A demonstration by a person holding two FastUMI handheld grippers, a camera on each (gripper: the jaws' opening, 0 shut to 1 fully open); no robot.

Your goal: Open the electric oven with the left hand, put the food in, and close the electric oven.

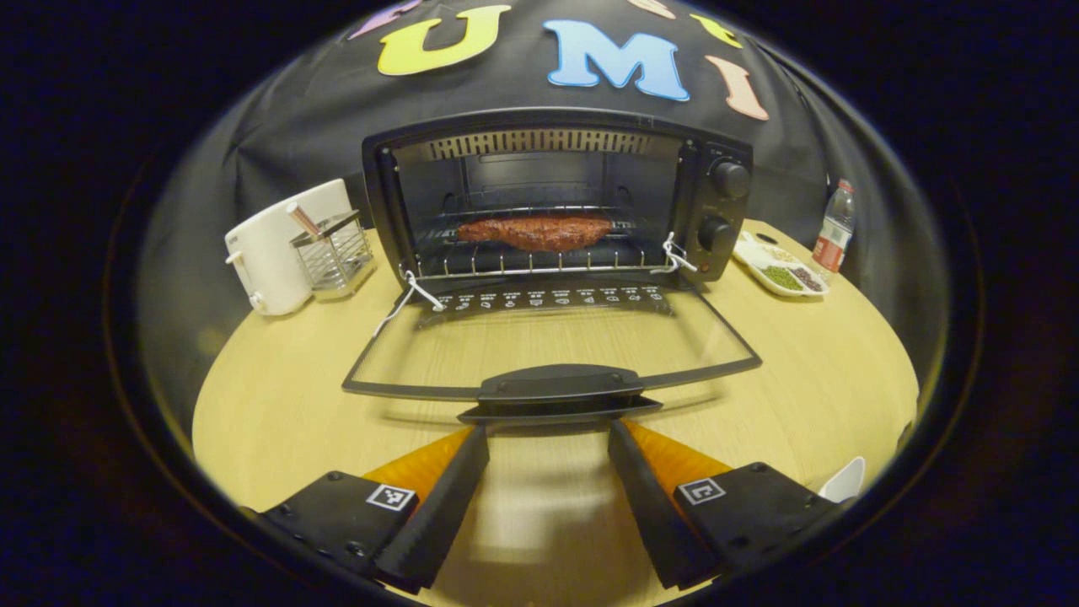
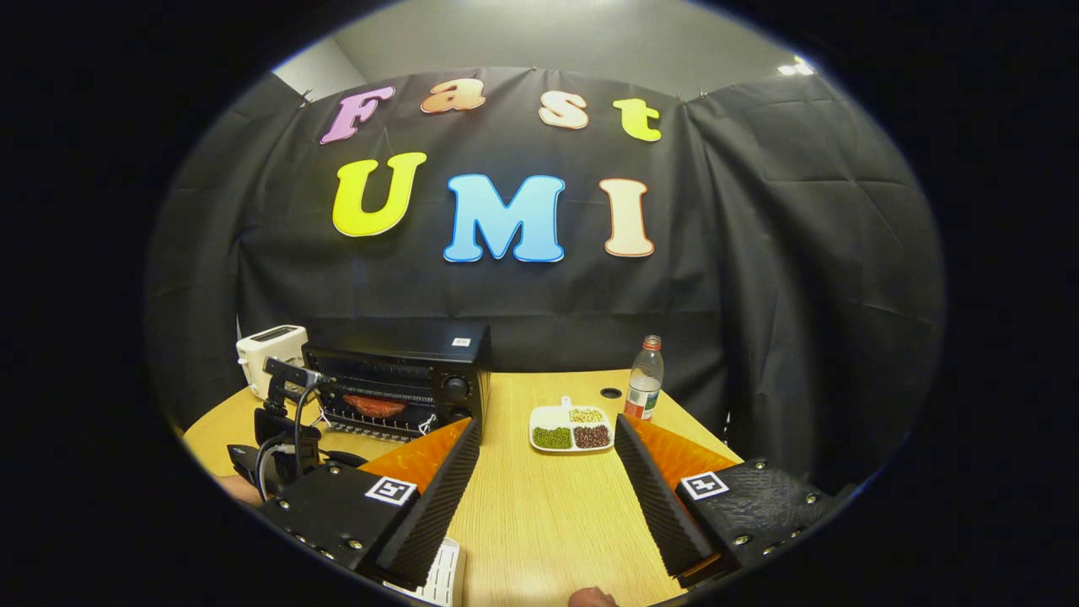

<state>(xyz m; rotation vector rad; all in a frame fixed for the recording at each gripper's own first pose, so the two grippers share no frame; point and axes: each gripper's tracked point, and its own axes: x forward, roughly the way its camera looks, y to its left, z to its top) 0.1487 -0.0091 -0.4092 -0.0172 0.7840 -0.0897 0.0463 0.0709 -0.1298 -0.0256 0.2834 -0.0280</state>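
The left tongs (image 1: 548, 438) stand spread wide and empty just short of the handle (image 1: 559, 389) of the electric oven (image 1: 716, 160) — its glass door (image 1: 548, 337) lies folded down toward them, and the food (image 1: 537, 232) sits on the rack (image 1: 539, 261) beyond. The right tongs (image 2: 548, 438) gape empty too, over the bench (image 2: 539, 514) — a divided dish (image 2: 571, 428) and bottle (image 2: 645, 379) ahead, the oven off to their left.

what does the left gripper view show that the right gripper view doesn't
Left gripper view alone: the oven's lowered glass door with its black handle just ahead of the open left gripper, plus a wire mesh holder.

Right gripper view alone: the open right gripper over bare wood, and the left gripper's camera body from outside.

Both: black electric oven with reddish meat on its rack, white toaster, white divided dish of beans, plastic water bottle, round wooden table.
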